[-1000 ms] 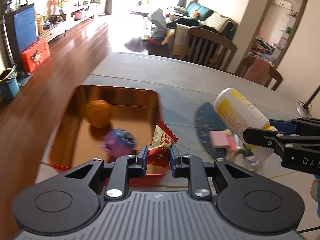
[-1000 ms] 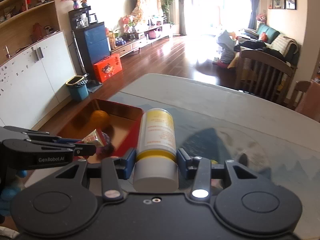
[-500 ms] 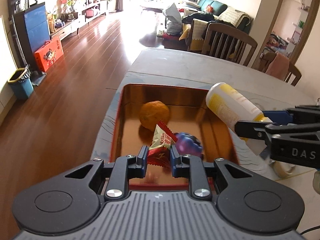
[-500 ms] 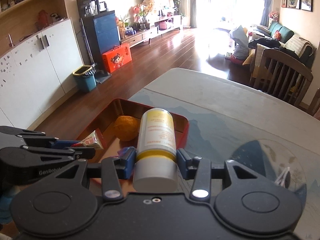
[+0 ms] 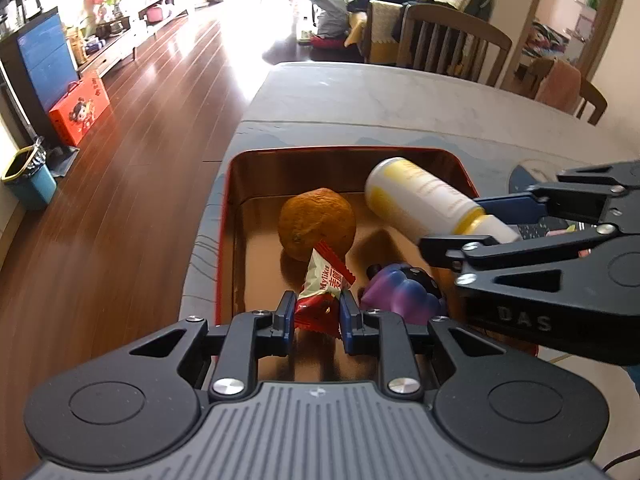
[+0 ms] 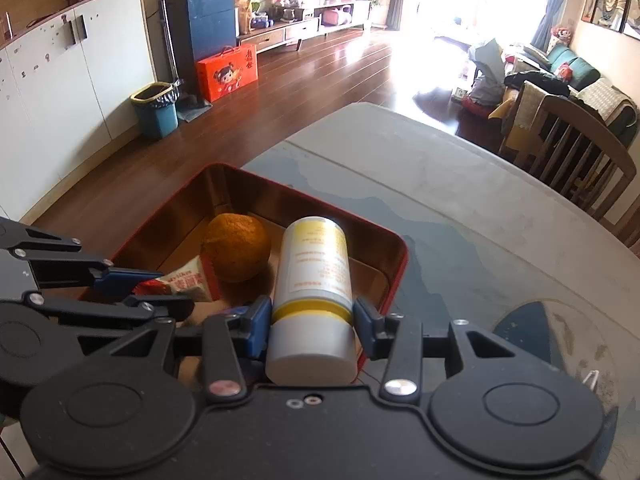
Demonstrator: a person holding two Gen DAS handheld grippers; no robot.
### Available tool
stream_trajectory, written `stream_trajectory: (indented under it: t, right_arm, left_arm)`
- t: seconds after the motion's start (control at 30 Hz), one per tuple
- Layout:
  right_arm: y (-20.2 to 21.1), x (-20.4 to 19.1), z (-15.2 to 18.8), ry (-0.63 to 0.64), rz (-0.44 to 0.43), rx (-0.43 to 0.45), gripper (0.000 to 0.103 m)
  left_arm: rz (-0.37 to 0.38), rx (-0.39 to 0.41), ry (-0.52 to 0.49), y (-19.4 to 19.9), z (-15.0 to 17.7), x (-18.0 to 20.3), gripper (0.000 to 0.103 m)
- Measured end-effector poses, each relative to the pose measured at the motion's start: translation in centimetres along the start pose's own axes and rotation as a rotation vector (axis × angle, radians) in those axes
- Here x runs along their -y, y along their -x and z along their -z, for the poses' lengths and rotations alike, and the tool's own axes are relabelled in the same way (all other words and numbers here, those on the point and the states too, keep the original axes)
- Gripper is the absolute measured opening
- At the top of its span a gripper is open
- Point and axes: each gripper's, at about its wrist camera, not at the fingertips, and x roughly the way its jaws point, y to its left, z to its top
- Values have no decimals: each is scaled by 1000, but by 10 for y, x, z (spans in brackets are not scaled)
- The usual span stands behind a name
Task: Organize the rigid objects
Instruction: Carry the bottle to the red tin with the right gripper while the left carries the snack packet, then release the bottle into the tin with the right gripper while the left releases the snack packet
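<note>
A red tin box [image 5: 224,216] with a gold inside sits at the table's left end; it also shows in the right wrist view [image 6: 394,280]. In it lie an orange [image 5: 316,222] and a purple toy [image 5: 400,296]. My left gripper [image 5: 317,314] is shut on a red and white snack packet [image 5: 322,286], held over the box's near side. My right gripper [image 6: 312,326] is shut on a white and yellow bottle [image 6: 314,280], held tilted over the box's right part beside the orange [image 6: 236,246]. The bottle [image 5: 424,200] and right gripper [image 5: 472,228] show in the left wrist view.
The grey table [image 5: 400,100] runs back to wooden chairs [image 5: 452,44]. A dark round mat [image 6: 560,344] lies right of the box. The table's left edge drops to a wooden floor [image 5: 120,200].
Both grippers have moved left and forward over the box with their loads. The bottle now hangs over the box's inside, lower than before. Both grips are unchanged.
</note>
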Motion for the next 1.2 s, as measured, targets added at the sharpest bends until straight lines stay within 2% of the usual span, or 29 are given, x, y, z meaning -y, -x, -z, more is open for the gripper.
stream_trajectory:
  t: [0.43, 0.5, 0.8, 0.83, 0.93, 1.0, 1.2]
  right_arm:
    - [-8, 4, -4, -5, -11, -34, 45]
    - [-5, 4, -3, -12, -18, -35, 43]
    - [16, 3, 2, -12, -38, -3, 45]
    - [19, 4, 3, -18, -40, 0, 47]
    - [29, 7, 6, -37, -53, 12, 51]
    - [36, 9, 10, -50, -56, 23, 52]
    - [64, 15, 21, -76, -72, 66, 56]
  left_arm:
    - [-13, -79, -28, -20, -1, 0, 22]
    - [-14, -87, -28, -21, -1, 0, 22]
    - [-32, -95, -26, -17, -4, 3, 23]
    - [-31, -92, -23, -16, -4, 4, 24]
    - [-25, -73, -10, -9, -1, 3, 36]
    - [-34, -57, -10, -3, 0, 3, 52]
    - [-33, -10, -7, 20, 6, 4, 58]
